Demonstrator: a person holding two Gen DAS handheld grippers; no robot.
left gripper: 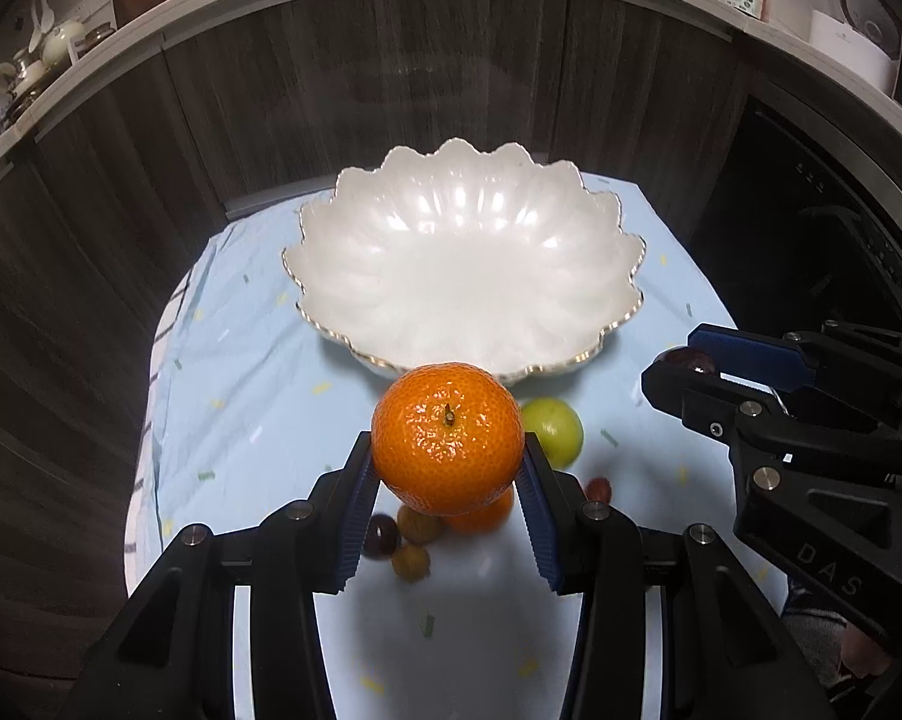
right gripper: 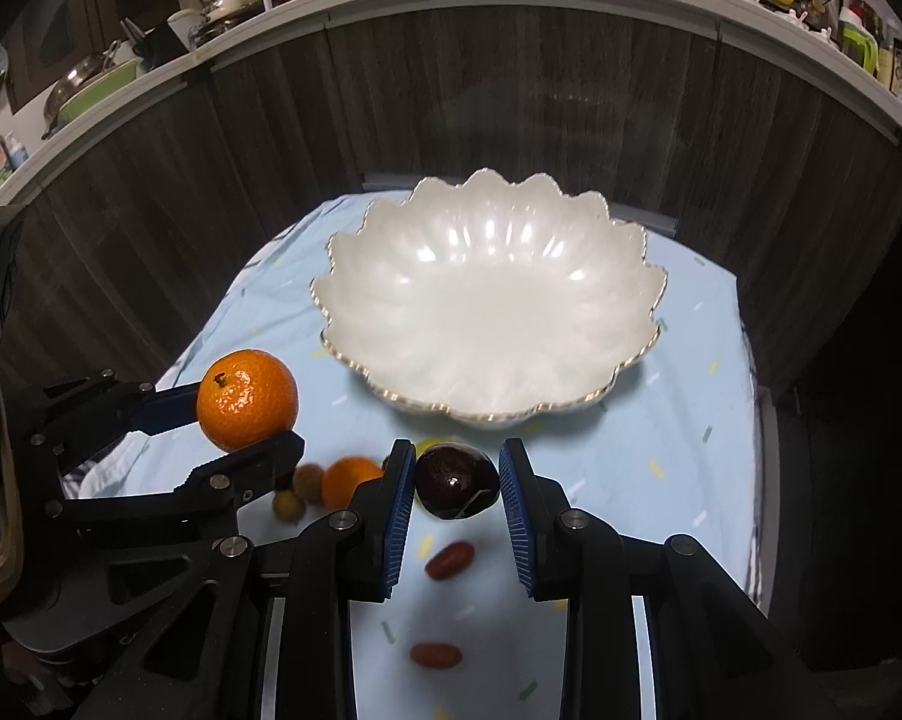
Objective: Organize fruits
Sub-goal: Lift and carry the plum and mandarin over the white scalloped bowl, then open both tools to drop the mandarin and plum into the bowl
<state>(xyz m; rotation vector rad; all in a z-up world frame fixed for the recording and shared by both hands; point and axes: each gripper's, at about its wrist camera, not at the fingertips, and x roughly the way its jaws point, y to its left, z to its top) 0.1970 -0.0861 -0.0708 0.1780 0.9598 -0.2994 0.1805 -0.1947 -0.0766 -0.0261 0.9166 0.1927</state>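
My left gripper (left gripper: 448, 450) is shut on an orange mandarin (left gripper: 448, 444) and holds it above the table, just short of the white scalloped bowl (left gripper: 355, 276), which is empty. My right gripper (right gripper: 457, 468) is shut on a dark plum (right gripper: 457, 480), also lifted in front of the bowl (right gripper: 637, 276). In the right wrist view the left gripper (right gripper: 247, 414) holds the mandarin (right gripper: 247, 399) at the left. In the left wrist view the right gripper (left gripper: 685, 369) shows at the right with the plum (left gripper: 688, 358) mostly hidden.
On the light blue cloth (left gripper: 241, 396) lie a green fruit (left gripper: 556, 429), a second mandarin (right gripper: 349, 480), small brown fruits (left gripper: 412, 561), a dark grape (left gripper: 381, 534) and red oblong fruits (right gripper: 448, 560). Dark wood cabinet fronts (left gripper: 391, 78) rise behind the table.
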